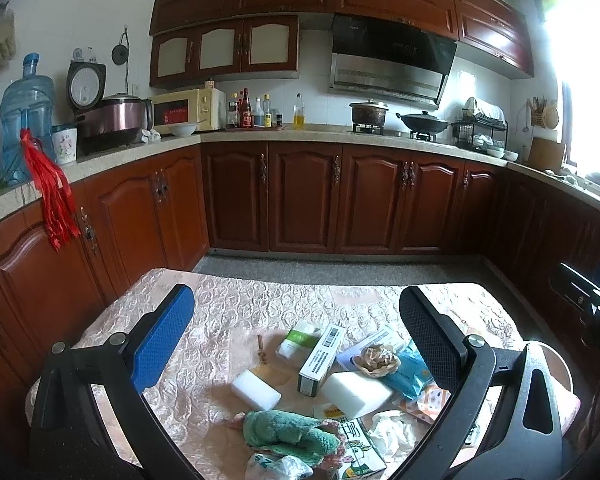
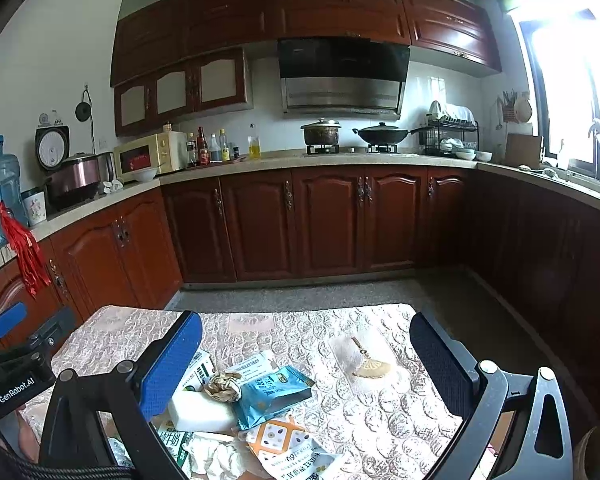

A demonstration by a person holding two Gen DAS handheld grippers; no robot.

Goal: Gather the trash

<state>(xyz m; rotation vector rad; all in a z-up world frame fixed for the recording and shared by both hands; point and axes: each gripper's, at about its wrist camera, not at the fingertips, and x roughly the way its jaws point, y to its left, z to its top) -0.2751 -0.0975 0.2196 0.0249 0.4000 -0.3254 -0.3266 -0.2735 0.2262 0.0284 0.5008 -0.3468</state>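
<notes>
Trash lies heaped on a table with a pink patterned cloth (image 1: 260, 304). In the left wrist view I see two white foam blocks (image 1: 256, 390), a barcoded box (image 1: 320, 360), a green-white box (image 1: 300, 338), crumpled brown paper (image 1: 376, 358), a blue packet (image 1: 406, 372), a green cloth (image 1: 288, 432), a milk carton (image 1: 358, 452) and white tissue (image 1: 392, 428). My left gripper (image 1: 296, 296) hangs open above them, holding nothing. My right gripper (image 2: 304, 320) is open too, over the blue packet (image 2: 272, 394), brown paper (image 2: 222, 386), foam block (image 2: 200, 412), an orange packet (image 2: 288, 444) and tissue (image 2: 216, 456).
A small fan-shaped trinket (image 2: 370, 368) lies on a white pad on the table's right half. Dark wooden cabinets (image 2: 328, 220) and a countertop (image 2: 260, 160) with appliances, bottles and pots ring the room. Grey floor (image 2: 300, 292) separates table and cabinets. A red tassel (image 1: 52, 192) hangs at the left.
</notes>
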